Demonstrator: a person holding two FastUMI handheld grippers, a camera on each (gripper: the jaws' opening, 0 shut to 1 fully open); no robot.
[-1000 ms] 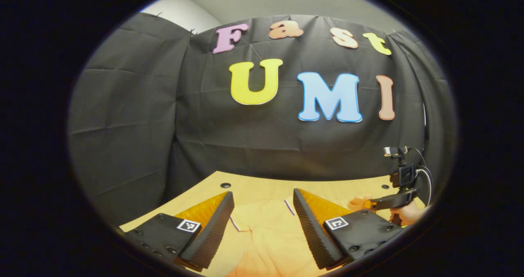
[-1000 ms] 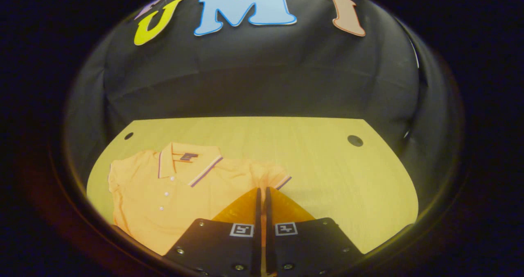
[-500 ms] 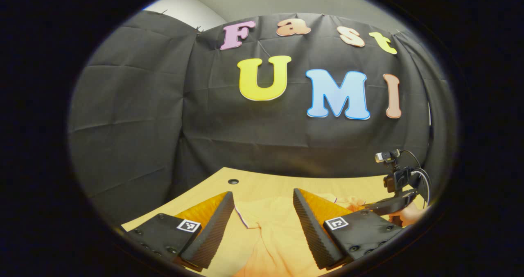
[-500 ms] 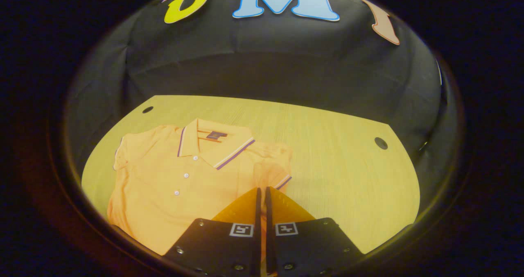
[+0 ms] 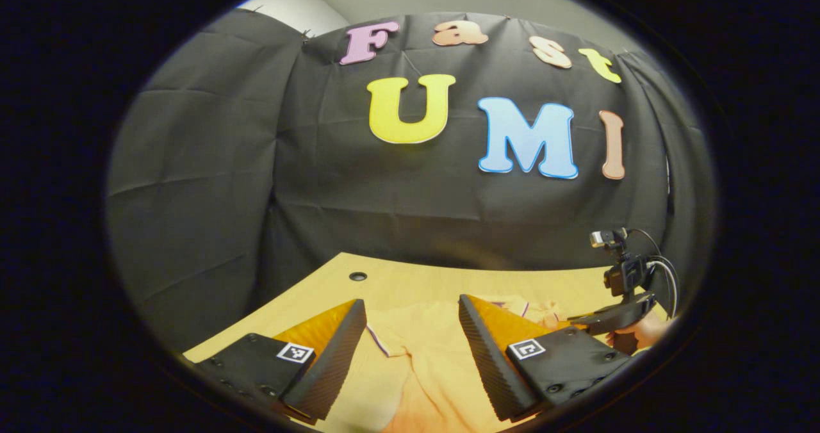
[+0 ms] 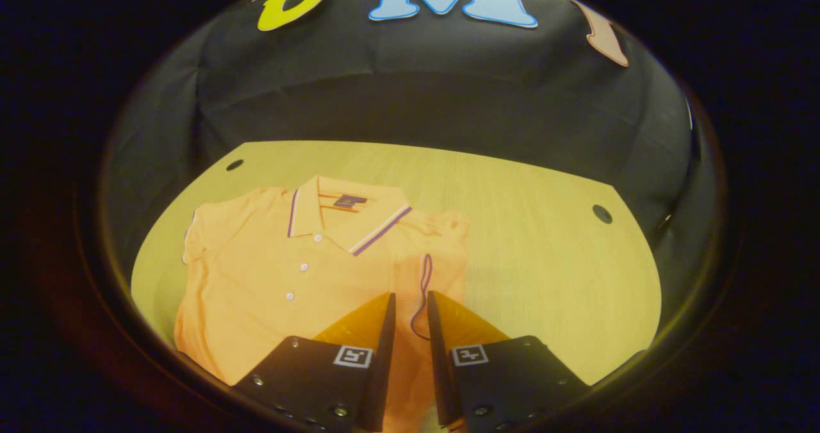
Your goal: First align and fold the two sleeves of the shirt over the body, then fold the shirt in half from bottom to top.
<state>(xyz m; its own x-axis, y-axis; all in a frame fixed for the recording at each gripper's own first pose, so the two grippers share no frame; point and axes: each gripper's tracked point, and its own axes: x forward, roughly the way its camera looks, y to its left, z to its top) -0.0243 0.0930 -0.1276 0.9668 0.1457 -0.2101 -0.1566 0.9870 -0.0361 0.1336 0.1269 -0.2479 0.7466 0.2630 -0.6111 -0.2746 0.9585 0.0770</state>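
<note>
the left gripper hung low with its fingers spread wide apart and nothing clamped between them, both pointing forward and slightly down. off to its right, in the left gripper view, the right gripper was seen side-on, carried level in a person's hand with a small camera and cables riding on top. in the right gripper view, the right gripper pointed forward and down, its two fingers parted by a narrow gap, gripping nothing.
</note>
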